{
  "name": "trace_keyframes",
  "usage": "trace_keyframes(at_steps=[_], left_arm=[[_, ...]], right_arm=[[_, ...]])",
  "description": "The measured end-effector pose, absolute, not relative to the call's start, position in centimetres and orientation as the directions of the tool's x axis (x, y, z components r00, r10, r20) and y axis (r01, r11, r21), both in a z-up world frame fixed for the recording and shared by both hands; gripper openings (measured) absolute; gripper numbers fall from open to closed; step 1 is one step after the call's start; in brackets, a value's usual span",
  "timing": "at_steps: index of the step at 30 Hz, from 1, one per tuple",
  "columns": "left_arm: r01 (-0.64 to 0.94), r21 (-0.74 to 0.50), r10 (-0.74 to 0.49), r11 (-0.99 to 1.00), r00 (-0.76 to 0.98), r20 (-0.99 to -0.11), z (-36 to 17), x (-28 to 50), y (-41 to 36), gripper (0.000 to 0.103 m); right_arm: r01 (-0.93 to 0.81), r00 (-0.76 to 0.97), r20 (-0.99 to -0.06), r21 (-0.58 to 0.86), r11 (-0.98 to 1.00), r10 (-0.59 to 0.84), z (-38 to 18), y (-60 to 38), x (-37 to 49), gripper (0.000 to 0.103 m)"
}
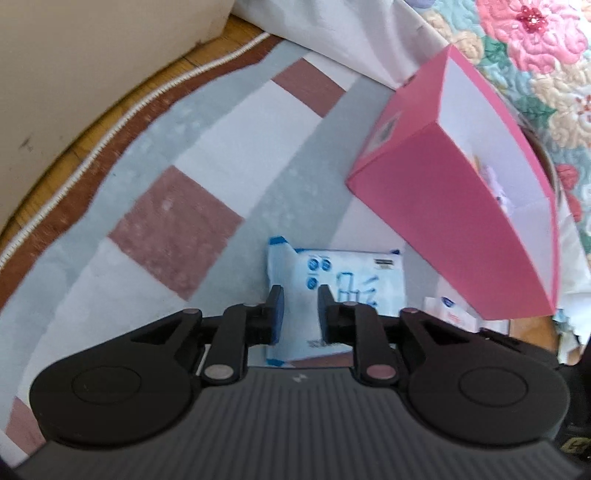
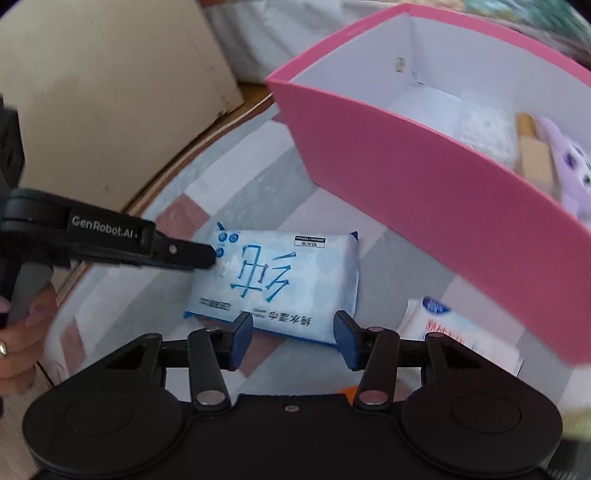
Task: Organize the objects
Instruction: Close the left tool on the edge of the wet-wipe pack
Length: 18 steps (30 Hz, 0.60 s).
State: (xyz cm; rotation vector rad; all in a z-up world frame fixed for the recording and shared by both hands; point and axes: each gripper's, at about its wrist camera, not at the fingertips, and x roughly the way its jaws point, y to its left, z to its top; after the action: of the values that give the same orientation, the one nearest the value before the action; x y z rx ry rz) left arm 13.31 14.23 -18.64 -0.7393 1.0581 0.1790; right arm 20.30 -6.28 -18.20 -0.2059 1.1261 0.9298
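Under everything you have a checked rug of grey, white and dusty red squares, edged with a white corded trim that curves over a wooden floor. Beside it stands a beige wall, and a white sheet hangs below a floral quilt.

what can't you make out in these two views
- Pink box contents: left wrist view shows only a blurred sliver past the near wall.
- White packet: cut off by the box and right gripper.
- Wipes pack: small print blurred.
- Left gripper: whether its fingers pinch the pack is unclear.
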Motion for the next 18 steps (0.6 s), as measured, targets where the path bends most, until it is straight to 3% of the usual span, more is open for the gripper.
trace_keyframes(at_steps=[3, 13, 18], left_arm=[[-0.460, -0.449, -0.205, 0.766, 0.487, -0.849, -18.9, 13.7, 13.8, 0.032], [-0.426, -0.390, -0.146, 0.817, 0.501, -0.853, -19.7, 14.8, 12.5, 0.038], [-0.377, -0.344, -0.124, 0.860, 0.500, -0.857, -19.3, 15.3, 11.6, 0.035]], right_arm=[[-0.710, 0.136, -0.840, 0.287, 0.643, 0.525, -18.3, -6.4, 20.1, 0.060], [-0.710, 0.155, -0.863, 0.241, 0.661, 0.481, -19.8, -5.2, 20.3, 0.061], [-0.740, 0.187, -0.868, 0.184, 0.647, 0.461, -19.8, -4.6, 19.4, 0.061]])
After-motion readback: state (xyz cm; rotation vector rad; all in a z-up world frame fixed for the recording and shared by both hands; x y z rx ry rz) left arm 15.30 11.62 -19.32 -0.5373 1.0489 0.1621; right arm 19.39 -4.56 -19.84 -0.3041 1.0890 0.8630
